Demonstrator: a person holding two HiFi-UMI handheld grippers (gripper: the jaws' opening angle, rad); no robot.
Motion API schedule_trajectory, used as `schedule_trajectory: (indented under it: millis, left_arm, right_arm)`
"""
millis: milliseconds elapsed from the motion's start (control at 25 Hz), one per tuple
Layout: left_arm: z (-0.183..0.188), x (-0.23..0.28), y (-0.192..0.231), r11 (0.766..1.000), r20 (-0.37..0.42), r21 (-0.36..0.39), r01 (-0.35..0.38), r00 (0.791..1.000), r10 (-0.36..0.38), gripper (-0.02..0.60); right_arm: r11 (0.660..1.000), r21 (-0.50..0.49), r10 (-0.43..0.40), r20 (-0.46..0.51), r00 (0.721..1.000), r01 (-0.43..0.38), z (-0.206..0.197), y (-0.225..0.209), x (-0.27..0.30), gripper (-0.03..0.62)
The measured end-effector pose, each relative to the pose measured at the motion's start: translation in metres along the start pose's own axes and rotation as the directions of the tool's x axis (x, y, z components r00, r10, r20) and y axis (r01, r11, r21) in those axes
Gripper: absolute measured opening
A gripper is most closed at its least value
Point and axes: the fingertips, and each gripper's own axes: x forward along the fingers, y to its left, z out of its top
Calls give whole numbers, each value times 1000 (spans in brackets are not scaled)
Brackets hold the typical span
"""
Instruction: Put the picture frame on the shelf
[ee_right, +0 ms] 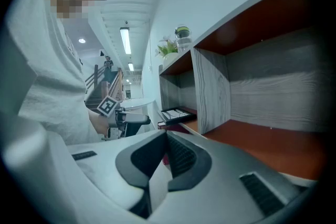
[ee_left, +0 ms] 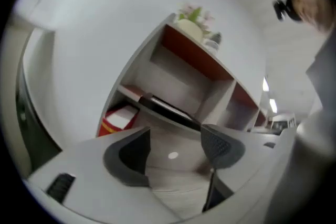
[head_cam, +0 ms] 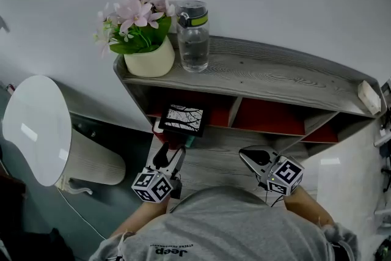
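The picture frame lies flat and face up in the left compartment of the shelf. Its long axis runs left to right along the shelf's front edge. It sits right at that front lip (in the left gripper view it shows as a thin dark slab along the board's edge). The upright divider stands to its right, apart from it, and the compartment's red back wall lies behind.

The left gripper hangs just in front of the frame, clear of it. Its jaws are spread wide with only bare shelf board showing between them. The right gripper is further right before the middle compartment, with its jaws pressed together on nothing.

A red-and-white box sits on a lower level beneath the frame. On the top board, a flower pot and a water bottle stand side by side at the left end.
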Motion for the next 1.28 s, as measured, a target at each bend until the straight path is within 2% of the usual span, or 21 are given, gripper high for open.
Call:
schedule_trajectory:
  millis: [40, 120, 200, 280, 360, 520, 720, 1280]
  left_arm:
    - [0, -2, -4, 991, -15, 130, -24, 1000, 26, 292]
    - [3, -3, -14, 946, -23, 321, -43, 998, 53, 179]
    - [9, 1, -22, 905, -15, 424, -47, 998, 59, 85]
    - [14, 7, -23, 879, -10, 472, -63, 997, 76, 36]
    - [16, 14, -20, 872, -17, 483, -79, 995, 100, 15]
    - [15, 22, -16, 875, -34, 476, -90, 992, 121, 15]
    - [15, 29, -12, 881, -44, 463, -92, 991, 127, 14]
    - [17, 47, -8, 881, -62, 465, -84, 990, 128, 15]
  right_arm:
    - [1000, -1, 2, -4, 1000, -2, 0, 1, 1, 20]
    - [1000, 0, 2, -11, 1000, -2, -2, 1, 2, 20]
    - [1000, 4, 1, -14, 1000, -1, -4, 1, 3, 20]
    - [1000, 5, 0, -15, 1000, 0, -4, 2, 4, 20]
    - [1000, 3, -3, -17, 1000, 3, -5, 3, 3, 20]
    - [1000, 5, -18, -16, 1000, 18, -5, 1, -2, 20]
    - [999, 9, -33, -19, 999, 33, -5, -2, -5, 20]
    - [998, 16, -55, -14, 998, 55, -7, -7, -10, 20]
